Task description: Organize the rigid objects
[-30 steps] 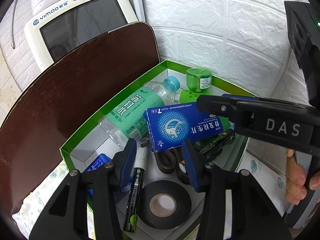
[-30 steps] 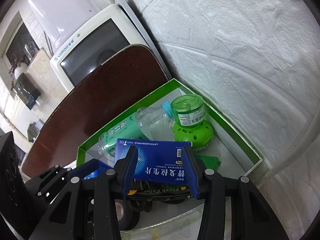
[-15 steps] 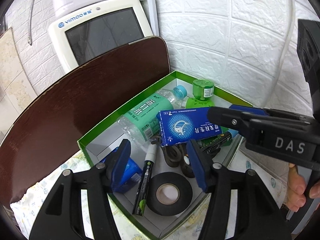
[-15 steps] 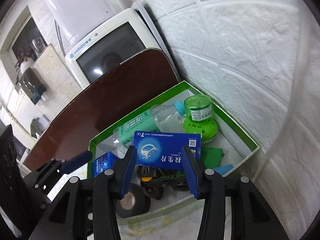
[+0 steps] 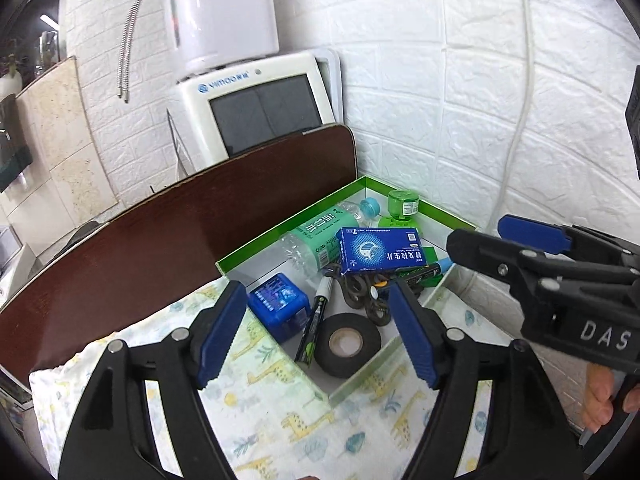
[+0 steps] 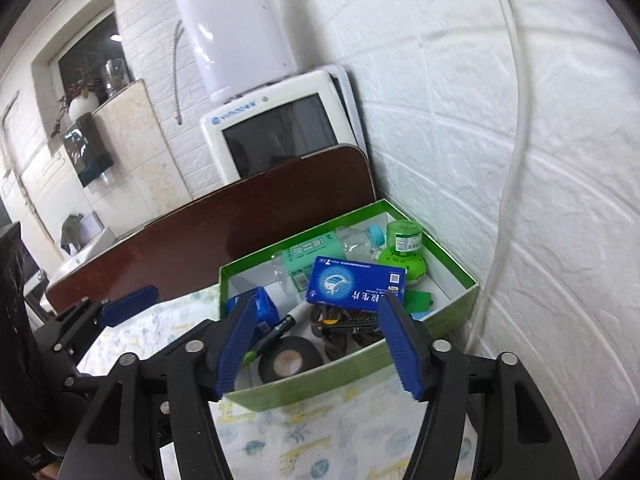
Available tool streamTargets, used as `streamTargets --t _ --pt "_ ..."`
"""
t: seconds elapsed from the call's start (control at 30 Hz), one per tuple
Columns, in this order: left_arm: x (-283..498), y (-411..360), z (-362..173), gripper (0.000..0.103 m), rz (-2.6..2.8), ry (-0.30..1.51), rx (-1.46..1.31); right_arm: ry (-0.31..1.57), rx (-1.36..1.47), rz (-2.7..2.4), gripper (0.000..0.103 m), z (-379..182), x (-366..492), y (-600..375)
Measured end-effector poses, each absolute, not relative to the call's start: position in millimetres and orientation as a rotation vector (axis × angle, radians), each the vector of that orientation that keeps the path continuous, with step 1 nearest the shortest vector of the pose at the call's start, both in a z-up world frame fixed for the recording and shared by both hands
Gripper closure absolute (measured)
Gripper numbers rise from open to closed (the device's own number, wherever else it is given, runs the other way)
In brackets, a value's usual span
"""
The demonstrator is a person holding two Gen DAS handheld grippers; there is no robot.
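A green-rimmed box (image 5: 292,236) with a white inside holds the rigid items. A blue medicine carton (image 5: 380,254) lies on top of a green-labelled bottle (image 5: 320,240) and dark tools. A green repellent jar (image 5: 402,208) stands in the far corner. Nearer lie a blue cube box (image 5: 280,308), a marker (image 5: 316,324) and a black tape roll (image 5: 348,340). My left gripper (image 5: 316,286) hovers short of the box, its jaws opening with nothing between them. My right gripper (image 6: 318,300) hangs back from the box's near wall (image 6: 320,376), its jaws also opening and empty.
A giraffe-print cloth (image 5: 280,400) covers the surface under the box. A dark brown board (image 5: 160,240) stands behind it, with a white screen unit (image 5: 260,112) and a white appliance (image 5: 224,8) beyond. A white cable (image 5: 516,120) hangs down the brick wall at the right.
Both grippers have pulled back and upward from the box, and both pairs of jaws have spread wider. The items in the box lie where they were.
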State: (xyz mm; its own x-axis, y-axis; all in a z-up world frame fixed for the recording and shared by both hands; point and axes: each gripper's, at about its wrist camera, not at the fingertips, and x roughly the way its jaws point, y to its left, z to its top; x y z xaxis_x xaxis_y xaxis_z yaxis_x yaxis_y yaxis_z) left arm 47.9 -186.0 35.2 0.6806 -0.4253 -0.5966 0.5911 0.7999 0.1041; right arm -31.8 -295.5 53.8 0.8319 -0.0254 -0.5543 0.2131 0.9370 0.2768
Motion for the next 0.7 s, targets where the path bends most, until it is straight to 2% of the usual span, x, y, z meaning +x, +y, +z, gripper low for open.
streamTargets --t 0.07,0.13,0.27,0.7 --pt "37.0 -174.8 39.2 0.022 -0.575 0.577 0.281 0.568 0.312 -0.144 0.026 58.4 -42.2 -282.4" --pt "26.8 -163.8 42.8 0.019 -0.576 0.561 0.262 0.551 0.277 -0.167 0.023 63.4 -55.1 -269.0" --pt "10.7 -145.9 44.9 0.018 -0.566 0.545 0.253 0.521 0.227 -0.232 0.015 69.6 -80.6 -250.1" --pt "-3.5 -94.9 45.4 0.018 -0.508 0.537 0.153 0.491 0.148 -0.285 0.015 70.6 -107.3 -210.6"
